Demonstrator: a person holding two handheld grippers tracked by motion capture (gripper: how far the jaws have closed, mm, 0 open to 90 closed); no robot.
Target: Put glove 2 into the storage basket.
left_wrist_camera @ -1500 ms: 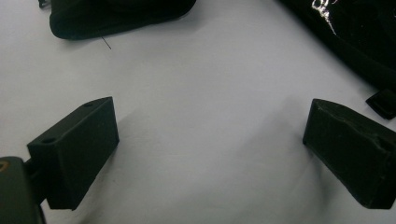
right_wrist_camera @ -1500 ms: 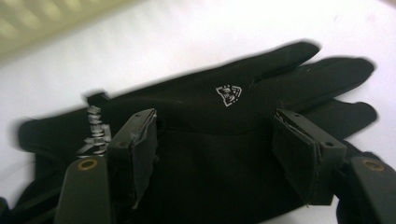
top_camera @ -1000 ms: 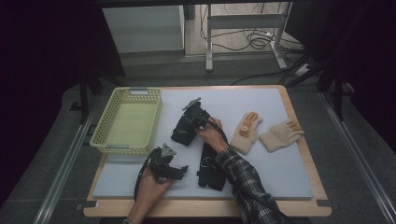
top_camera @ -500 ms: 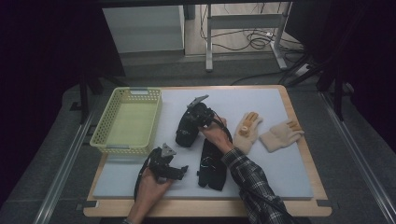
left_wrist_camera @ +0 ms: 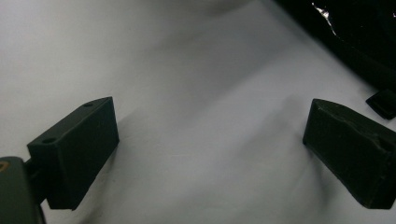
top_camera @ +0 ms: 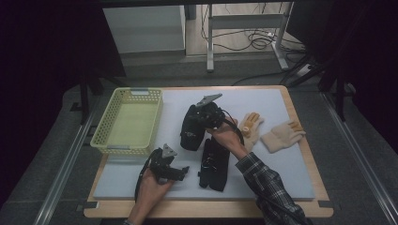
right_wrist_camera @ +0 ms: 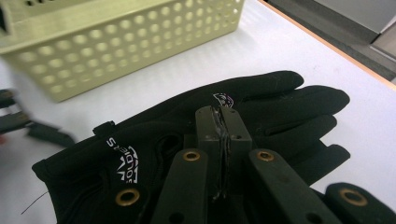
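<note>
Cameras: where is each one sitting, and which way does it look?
High view: above the person's side, looking forward and down on the table; both forearms and grippers show.
Left gripper view: rides the left gripper, looking down at the white mat between its open jaws.
Right gripper view: rides the right gripper, shut on a black glove, facing the basket.
Shared: high and right gripper views both show the held glove and the basket.
</note>
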